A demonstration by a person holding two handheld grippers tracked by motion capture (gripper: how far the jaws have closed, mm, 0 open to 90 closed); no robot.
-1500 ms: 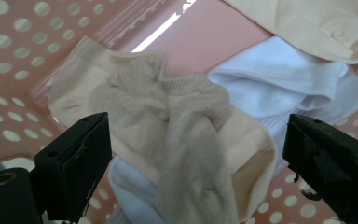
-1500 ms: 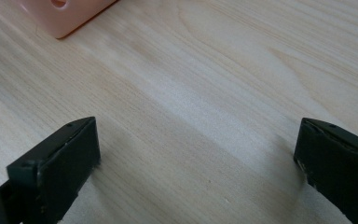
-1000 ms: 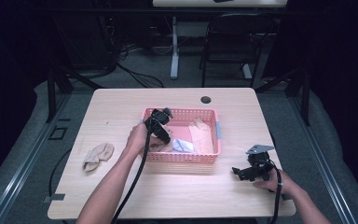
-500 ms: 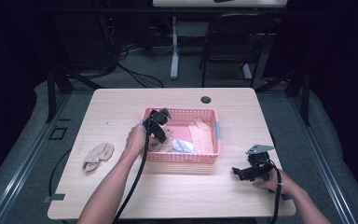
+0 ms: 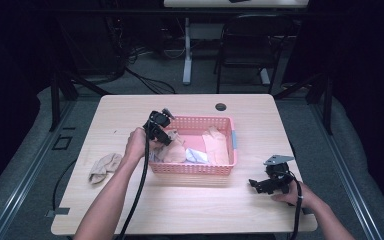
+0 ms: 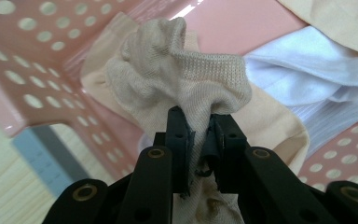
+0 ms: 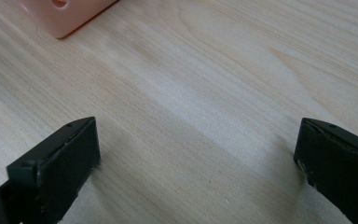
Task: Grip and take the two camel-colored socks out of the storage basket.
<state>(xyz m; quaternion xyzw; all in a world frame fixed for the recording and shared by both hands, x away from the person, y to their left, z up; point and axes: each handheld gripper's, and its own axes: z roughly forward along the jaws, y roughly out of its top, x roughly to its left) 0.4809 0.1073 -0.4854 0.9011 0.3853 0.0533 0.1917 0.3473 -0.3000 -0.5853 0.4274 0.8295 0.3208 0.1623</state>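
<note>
- The left tool [image 6: 198, 140] has just been closing and now pinches a beige sock [image 6: 177, 79] by a bunched fold near its ribbed cuff; the sock sits inside the pink basket [image 5: 192, 167], at its left end, partly lifted off the floor of it
- The grip takes only a small gather of knit between the jaws. Judging by how little cloth is caught, the fold could slide out as the sock is raised, and the sock would drop back among the others
- A second beige piece [image 6: 279, 126] lies right under the held sock, touching it. If its fabric is caught in the same pinch, which I cannot tell from here, both would come up together
- A white cloth [image 6: 317, 74] lies just beside the sock. A trailing toe could drag it along or snag on it
- The basket wall, full of round holes, is close at the left of the tool. Lifting low and sideways could catch the sock's loose end on the rim, or tug the light basket across the bench [image 5: 190, 210]
- The right tool [image 7: 196, 163] rests on the bench well apart from the basket, its jaws spread wide with nothing between them, so it is not steadying the basket should it shift
- Another beige sock [image 5: 104, 167] lies on the bench to the left of the basket. A careless set-down could land the held one half on top of it or over the bench edge
</note>
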